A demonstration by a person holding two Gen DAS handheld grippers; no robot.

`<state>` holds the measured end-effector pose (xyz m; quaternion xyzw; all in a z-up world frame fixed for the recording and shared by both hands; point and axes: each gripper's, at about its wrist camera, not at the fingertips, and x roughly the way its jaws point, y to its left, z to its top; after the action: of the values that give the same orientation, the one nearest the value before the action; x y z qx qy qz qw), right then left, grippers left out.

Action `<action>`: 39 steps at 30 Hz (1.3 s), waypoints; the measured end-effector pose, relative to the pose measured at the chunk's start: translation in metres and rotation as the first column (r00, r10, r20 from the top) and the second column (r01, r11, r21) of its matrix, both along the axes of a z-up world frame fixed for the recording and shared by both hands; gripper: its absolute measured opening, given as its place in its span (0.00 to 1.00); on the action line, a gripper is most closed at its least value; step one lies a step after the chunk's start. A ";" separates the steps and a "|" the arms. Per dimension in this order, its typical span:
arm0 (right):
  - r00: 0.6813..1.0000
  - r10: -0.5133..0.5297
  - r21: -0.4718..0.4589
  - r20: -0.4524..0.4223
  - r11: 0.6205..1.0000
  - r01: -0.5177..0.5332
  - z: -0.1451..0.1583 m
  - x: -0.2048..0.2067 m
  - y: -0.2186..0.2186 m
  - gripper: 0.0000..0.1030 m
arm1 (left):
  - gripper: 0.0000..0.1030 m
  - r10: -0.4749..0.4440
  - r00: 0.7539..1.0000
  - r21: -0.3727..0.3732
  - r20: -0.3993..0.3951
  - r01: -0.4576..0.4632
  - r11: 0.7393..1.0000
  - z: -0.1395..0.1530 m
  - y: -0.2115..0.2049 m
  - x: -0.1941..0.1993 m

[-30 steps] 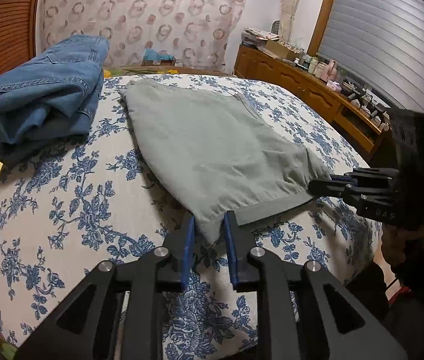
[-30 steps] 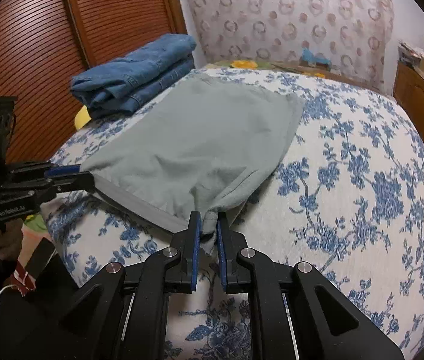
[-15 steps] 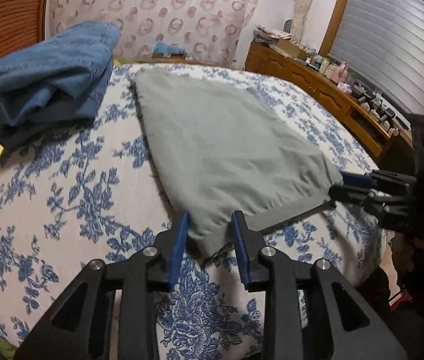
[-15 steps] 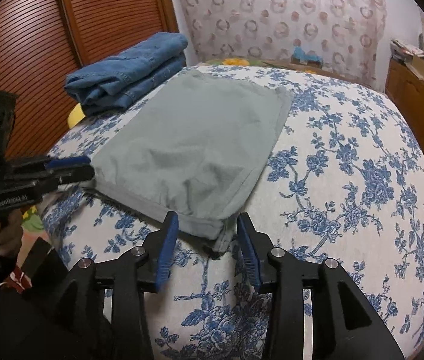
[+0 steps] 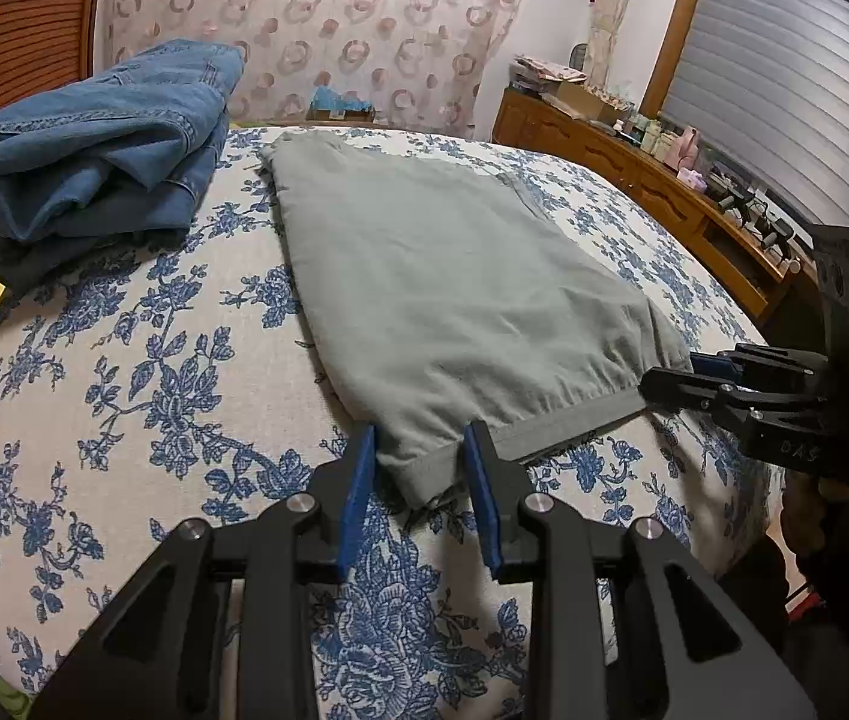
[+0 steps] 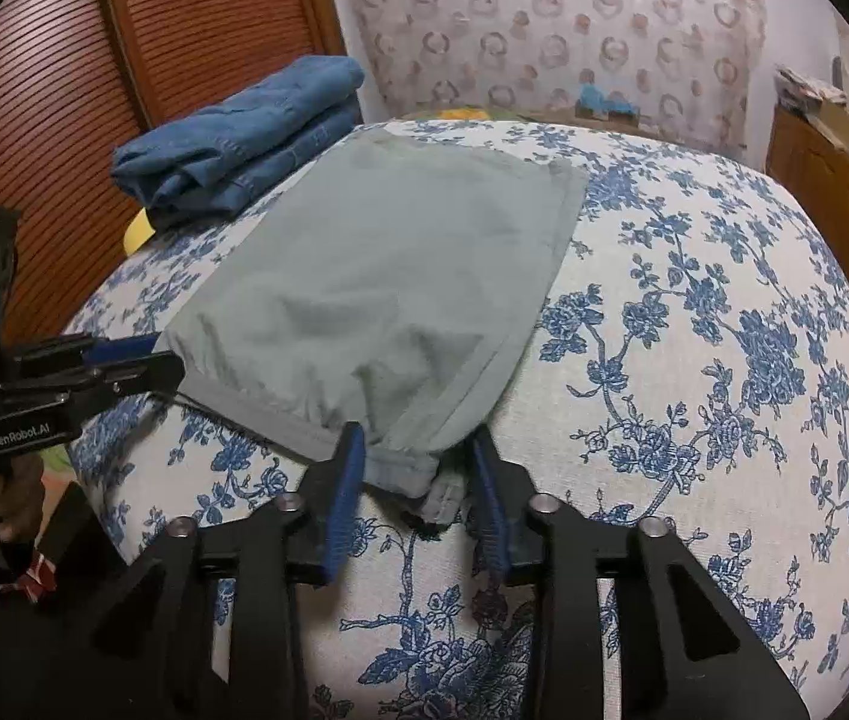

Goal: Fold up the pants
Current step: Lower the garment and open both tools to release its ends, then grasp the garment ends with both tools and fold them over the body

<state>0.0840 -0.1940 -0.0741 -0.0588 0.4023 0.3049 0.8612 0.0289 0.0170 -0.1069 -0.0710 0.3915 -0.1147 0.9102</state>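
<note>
Both claws have let go since a second ago: left gripper (image 5: 418,480) and right gripper (image 6: 415,480) now gape around the waistband corners of the gray pants (image 5: 454,276), lying flat ahead on the floral bedspread (image 5: 124,360). Fold's laid; next, I reckon, re-grip for another.

dresser clutter (image 5: 652,132) too small, blurred
</note>
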 end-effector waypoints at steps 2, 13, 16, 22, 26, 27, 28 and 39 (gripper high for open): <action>1.000 0.012 -0.002 0.005 1.000 -0.012 0.000 -0.002 0.001 0.17 | 0.22 -0.009 1.000 -0.010 0.004 0.009 1.000 0.000 0.000 -0.001; 0.998 0.042 0.083 0.039 0.996 -0.045 0.027 -0.008 -0.004 0.08 | 0.07 -0.025 0.994 -0.065 0.108 0.032 0.997 0.041 0.009 -0.012; 0.997 0.048 0.106 0.064 0.993 -0.055 0.044 -0.012 -0.005 0.08 | 0.06 -0.029 0.987 -0.059 0.158 0.039 0.997 0.062 0.010 -0.018; 0.990 0.051 0.141 0.128 0.988 -0.069 0.079 -0.025 -0.010 0.08 | 0.06 -0.041 0.972 -0.051 0.231 0.054 0.997 0.093 0.009 -0.029; 0.985 0.051 0.164 0.164 0.983 -0.078 0.099 -0.035 -0.015 0.08 | 0.06 -0.052 0.961 -0.050 0.272 0.068 0.996 0.113 0.008 -0.038; 0.983 0.052 0.172 0.173 0.982 -0.082 0.105 -0.038 -0.017 0.08 | 0.06 -0.055 0.958 -0.044 0.280 0.070 0.997 0.116 0.008 -0.039; 0.983 0.053 0.178 0.178 0.980 -0.085 0.108 -0.040 -0.018 0.08 | 0.06 -0.056 0.957 -0.042 0.285 0.071 0.997 0.118 0.008 -0.040; 0.988 0.052 0.157 0.143 0.985 -0.074 0.087 0.002 -0.008 0.08 | 0.06 -0.036 0.975 -0.028 0.218 0.043 0.999 0.088 0.013 0.011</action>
<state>0.0856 -0.2020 0.0133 -0.0226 0.3135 0.3588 0.8789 0.0403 0.0302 -0.0186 -0.0648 0.2890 -0.1459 0.9439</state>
